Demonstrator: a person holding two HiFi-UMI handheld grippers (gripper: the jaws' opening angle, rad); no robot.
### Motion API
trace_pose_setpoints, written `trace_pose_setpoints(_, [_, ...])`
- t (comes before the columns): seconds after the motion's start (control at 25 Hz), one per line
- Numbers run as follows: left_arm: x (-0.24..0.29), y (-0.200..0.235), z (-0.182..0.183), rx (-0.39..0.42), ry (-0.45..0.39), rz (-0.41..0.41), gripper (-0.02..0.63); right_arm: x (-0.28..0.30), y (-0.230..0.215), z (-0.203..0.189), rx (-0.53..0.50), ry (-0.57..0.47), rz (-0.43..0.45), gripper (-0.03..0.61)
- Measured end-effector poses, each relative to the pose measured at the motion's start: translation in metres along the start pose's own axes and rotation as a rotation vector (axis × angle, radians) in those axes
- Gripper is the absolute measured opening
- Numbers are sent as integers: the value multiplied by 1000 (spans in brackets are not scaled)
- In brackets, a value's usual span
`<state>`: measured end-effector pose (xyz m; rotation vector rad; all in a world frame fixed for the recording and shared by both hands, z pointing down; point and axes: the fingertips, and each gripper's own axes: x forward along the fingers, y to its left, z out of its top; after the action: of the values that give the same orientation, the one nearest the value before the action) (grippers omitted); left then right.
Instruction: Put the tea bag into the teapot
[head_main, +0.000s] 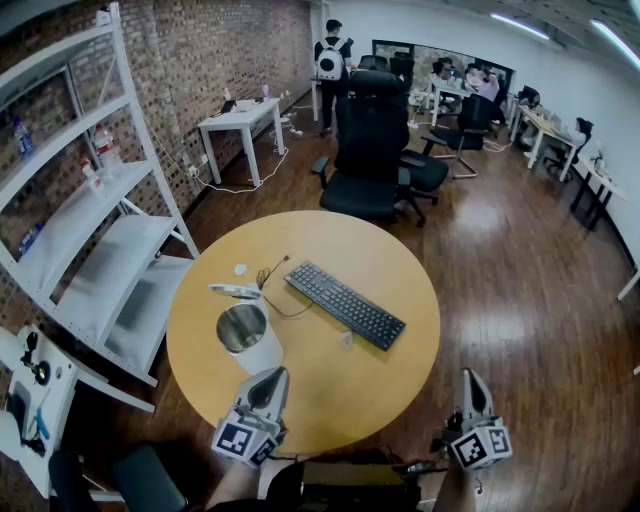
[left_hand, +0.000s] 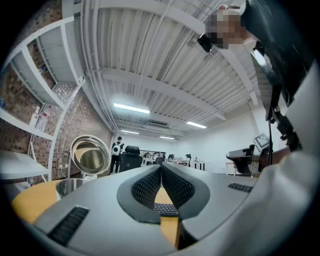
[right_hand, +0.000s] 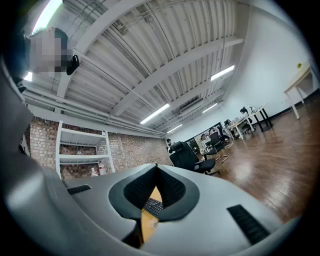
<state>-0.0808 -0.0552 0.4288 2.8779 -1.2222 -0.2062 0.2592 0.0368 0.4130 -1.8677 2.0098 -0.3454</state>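
Left gripper (head_main: 268, 376) and right gripper (head_main: 471, 379) at round worktop's (head_main: 340, 385) near edge, jaws of each clenched on nothing, open-lidded steel teapot (head_main: 246, 336) just ahead of left gripper, flat white packet (head_main: 237, 291) just beyond it, keyboard (head_main: 345, 305) mid-worktop.

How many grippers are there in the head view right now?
2. The left gripper is over the near edge of the round table, beside the teapot; the right gripper is off its right side, above the floor. Both are shut, empty.
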Motion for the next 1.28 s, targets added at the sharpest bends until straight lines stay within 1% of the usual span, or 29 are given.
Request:
trace_pose_setpoints(0.16, [12, 3, 6, -11, 7, -31, 0, 5, 1, 0, -22, -15, -11, 9])
trace_pose_setpoints(0.28, [20, 2, 5, -33, -1, -47, 0, 3, -6, 2, -12, -29, -25, 9])
trace_pose_setpoints(0.36, [31, 0, 1, -43, 7, -62, 0, 4, -16, 3, 0, -34, -40, 9])
trace_pose_setpoints(0.48, [51, -1, -7, -58, 22, -64, 0, 13, -29, 7, -2, -24, -44, 11])
trace_pose_setpoints(0.64, [85, 8, 4, -81, -3, -41, 0, 35, -50, 21, -18, -17, -46, 9])
trace_pose_setpoints(0.76, [110, 11, 14, -65, -18, -42, 0, 47, -64, 38, -27, -33, -43, 9])
trace_pose_setpoints(0.84, [127, 11, 14, -55, -9, -49, 0, 53, -74, 46, -26, -43, -46, 9])
trace_pose_setpoints(0.92, [142, 9, 2, -44, 35, -57, 3, 53, -85, 48, -27, -41, -60, 9])
trace_pose_setpoints(1.0, [154, 10, -21, -29, 99, -61, 61, 51, -95, 45, -25, -24, -83, 9])
trace_pose_setpoints(1.04, [160, 11, -32, -20, 133, -61, 114, 50, -100, 42, -21, -12, -93, 9])
trace_pose_setpoints(1.08, [165, 10, -42, -11, 167, -59, 138, 49, -105, 39, -16, 2, -103, 11])
trace_pose_setpoints(1.2, [172, 8, -72, 24, 246, -52, 146, 43, -123, 22, 6, 43, -139, 9])
trace_pose_setpoints(1.28, [174, 10, -94, 16, 286, -50, 146, 42, -135, 11, 22, 72, -161, 9])
